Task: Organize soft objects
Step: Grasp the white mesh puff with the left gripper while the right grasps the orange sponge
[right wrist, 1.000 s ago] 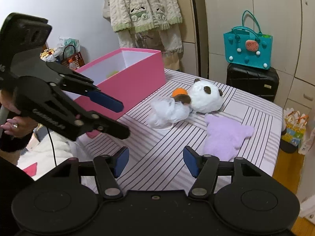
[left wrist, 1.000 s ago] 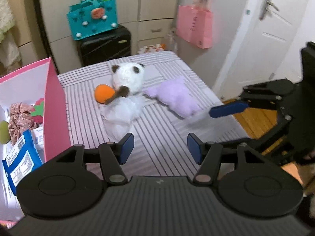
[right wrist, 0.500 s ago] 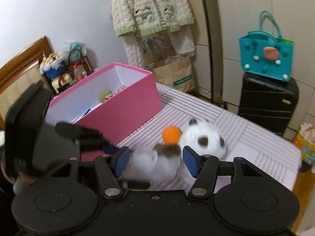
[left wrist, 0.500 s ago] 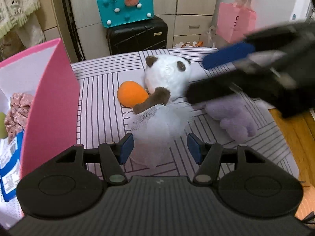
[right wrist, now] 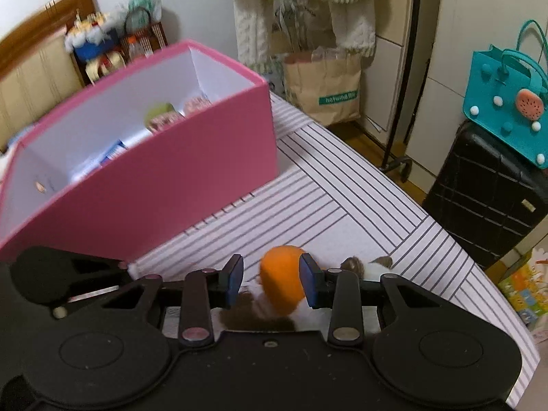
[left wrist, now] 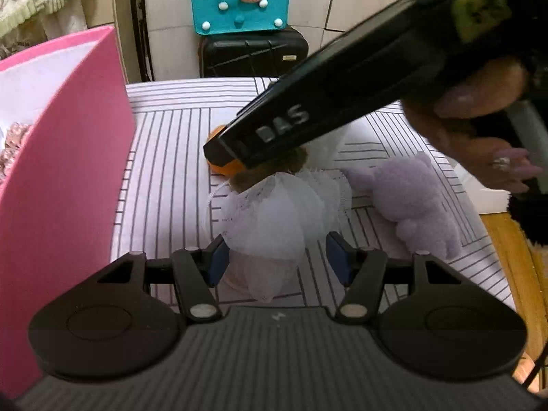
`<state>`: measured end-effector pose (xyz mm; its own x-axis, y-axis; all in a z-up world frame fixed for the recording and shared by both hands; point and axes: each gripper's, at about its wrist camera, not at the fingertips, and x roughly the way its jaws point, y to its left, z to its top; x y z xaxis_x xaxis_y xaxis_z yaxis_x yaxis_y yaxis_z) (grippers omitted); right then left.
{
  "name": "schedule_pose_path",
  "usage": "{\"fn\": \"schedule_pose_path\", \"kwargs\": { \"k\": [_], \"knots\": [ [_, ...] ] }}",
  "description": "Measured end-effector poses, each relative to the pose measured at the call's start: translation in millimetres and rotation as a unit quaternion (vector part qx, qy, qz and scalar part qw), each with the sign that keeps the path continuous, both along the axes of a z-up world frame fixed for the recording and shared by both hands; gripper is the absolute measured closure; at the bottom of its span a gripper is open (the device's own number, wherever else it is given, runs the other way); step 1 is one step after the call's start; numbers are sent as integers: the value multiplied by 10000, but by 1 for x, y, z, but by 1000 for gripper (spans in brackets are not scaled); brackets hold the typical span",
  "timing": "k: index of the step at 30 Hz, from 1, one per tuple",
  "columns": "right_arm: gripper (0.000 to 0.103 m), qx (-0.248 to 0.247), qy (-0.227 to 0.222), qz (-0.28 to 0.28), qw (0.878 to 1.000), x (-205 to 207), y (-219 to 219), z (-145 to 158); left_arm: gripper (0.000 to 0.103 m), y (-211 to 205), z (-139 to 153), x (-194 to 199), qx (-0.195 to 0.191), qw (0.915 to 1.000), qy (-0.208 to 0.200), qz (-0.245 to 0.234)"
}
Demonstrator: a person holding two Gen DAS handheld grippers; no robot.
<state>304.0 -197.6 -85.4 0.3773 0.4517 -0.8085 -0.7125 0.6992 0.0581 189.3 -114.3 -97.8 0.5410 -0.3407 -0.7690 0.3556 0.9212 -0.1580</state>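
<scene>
Showing raised letters "DAS", right gripper [left wrist: 219, 152] above orange ball [right wrist: 282, 274]

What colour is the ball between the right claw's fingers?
Orange. The ball shows best in the right wrist view, between the right claw pads.

Pink box [right wrist: 191, 157], white inside, left of frame; white cloth [right wrist: 342, 205] with dark stripes; orange ball [right wrist: 282, 281]; lilac plush [left wrist: 411, 202]; teal bag [right wrist: 507, 102] upper right.
</scene>
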Motion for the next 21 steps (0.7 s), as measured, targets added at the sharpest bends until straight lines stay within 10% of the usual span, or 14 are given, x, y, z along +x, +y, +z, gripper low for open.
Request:
{"fn": "schedule_pose_path", "kwargs": {
  "k": [10,14,21],
  "knots": [
    [57,-482,-352,-100,9982,5,9,-8,49,2,-6,3,-71,9996,-167,197],
    [63,-624,-481,-141,9968,3,10,-10,70,1,-6,3,115,9996,-248,64],
    [64,-14,-96,-276,9996,-2,-2,-1,78,7,-3,-4,-68,9999,-119,-61]
  ]
}}
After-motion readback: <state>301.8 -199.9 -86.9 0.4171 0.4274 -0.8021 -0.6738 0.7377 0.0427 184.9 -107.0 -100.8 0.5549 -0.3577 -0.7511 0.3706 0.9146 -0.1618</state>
